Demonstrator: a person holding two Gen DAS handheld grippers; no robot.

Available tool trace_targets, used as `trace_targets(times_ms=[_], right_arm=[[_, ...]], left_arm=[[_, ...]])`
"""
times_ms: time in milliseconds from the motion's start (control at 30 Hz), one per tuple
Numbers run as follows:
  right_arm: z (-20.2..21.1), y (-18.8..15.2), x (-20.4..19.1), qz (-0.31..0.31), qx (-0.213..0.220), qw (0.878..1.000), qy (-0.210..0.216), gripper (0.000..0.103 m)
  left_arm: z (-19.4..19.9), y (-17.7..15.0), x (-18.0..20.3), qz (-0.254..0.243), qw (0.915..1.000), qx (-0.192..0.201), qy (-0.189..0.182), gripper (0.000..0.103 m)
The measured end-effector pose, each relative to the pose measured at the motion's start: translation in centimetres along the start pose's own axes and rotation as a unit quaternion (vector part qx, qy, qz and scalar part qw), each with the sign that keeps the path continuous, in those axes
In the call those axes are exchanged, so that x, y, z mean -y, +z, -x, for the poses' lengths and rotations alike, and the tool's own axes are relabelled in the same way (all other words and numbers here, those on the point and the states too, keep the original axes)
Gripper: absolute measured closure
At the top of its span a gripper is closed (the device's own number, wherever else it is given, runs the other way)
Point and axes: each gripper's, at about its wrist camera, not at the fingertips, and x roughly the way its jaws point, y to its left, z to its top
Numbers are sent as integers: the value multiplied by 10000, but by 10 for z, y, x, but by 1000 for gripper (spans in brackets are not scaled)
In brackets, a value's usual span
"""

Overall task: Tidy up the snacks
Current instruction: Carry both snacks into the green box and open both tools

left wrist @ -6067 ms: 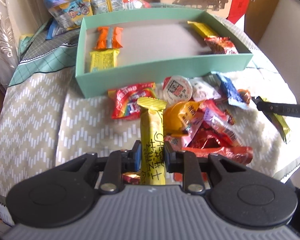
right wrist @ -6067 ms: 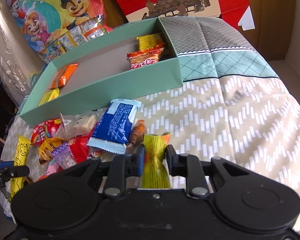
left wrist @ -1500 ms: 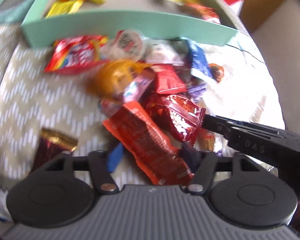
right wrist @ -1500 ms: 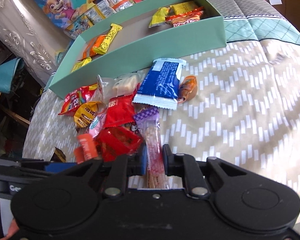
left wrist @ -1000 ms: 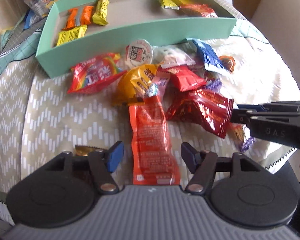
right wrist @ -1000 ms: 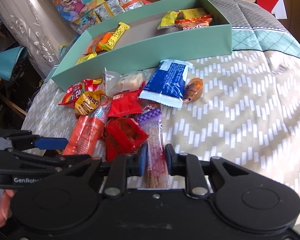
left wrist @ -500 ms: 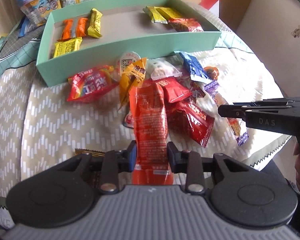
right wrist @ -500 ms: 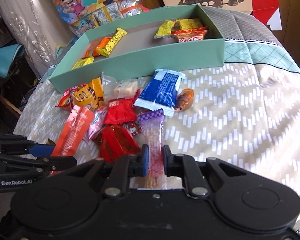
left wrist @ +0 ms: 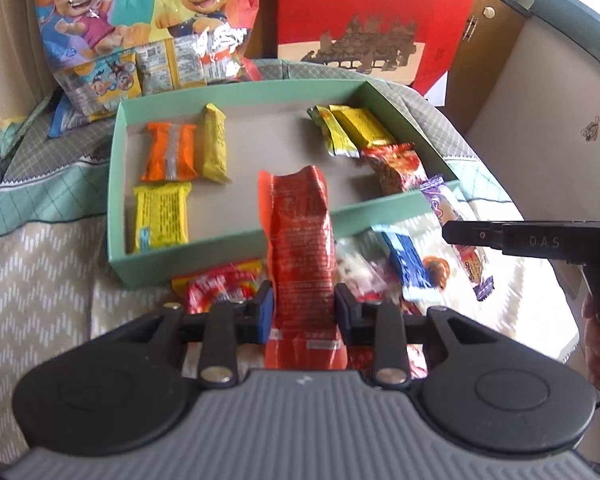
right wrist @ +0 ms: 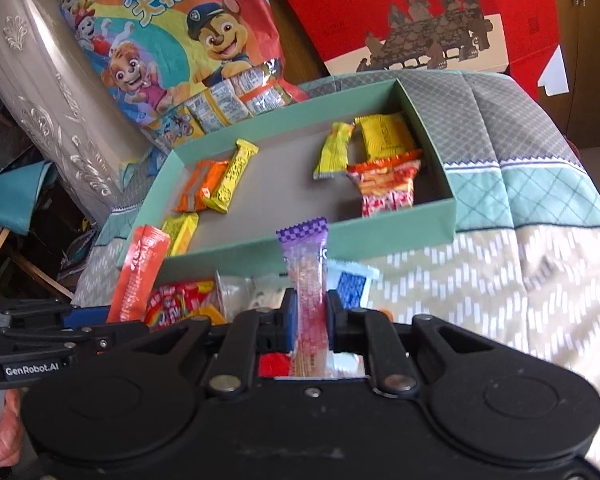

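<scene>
my left gripper (left wrist: 303, 312) fingers clamp a red pack (left wrist: 300, 236), its top reaching over the box (left wrist: 236, 236) front wall; my right gripper (right wrist: 309, 322) fingers clamp a purple stick (right wrist: 306, 280) just short of that wall. risks: limp wrappers flop and catch the rim, or slip out since i grip low. the two grippers are close, could bump. open floor is mid-box between the orange pack (left wrist: 172, 152) and yellow bars (left wrist: 348, 128); loose pile (left wrist: 404, 264) crowds the bed below
</scene>
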Motion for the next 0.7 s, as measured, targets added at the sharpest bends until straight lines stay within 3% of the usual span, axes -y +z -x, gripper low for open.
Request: trace_targets(times_ms=[333, 633, 700], right_arm=[[-101, 103, -22, -150, 15, 9998, 110, 89], [-173, 144, -19, -258, -77, 9996, 57, 89], [-181, 147, -17, -213, -47, 9998, 22, 85]], left_arm=[[-78, 99, -39, 144, 9995, -30, 277, 72], [-143, 137, -50, 154, 9990, -269, 306, 72], [-152, 142, -52, 183, 9989, -267, 342, 67]])
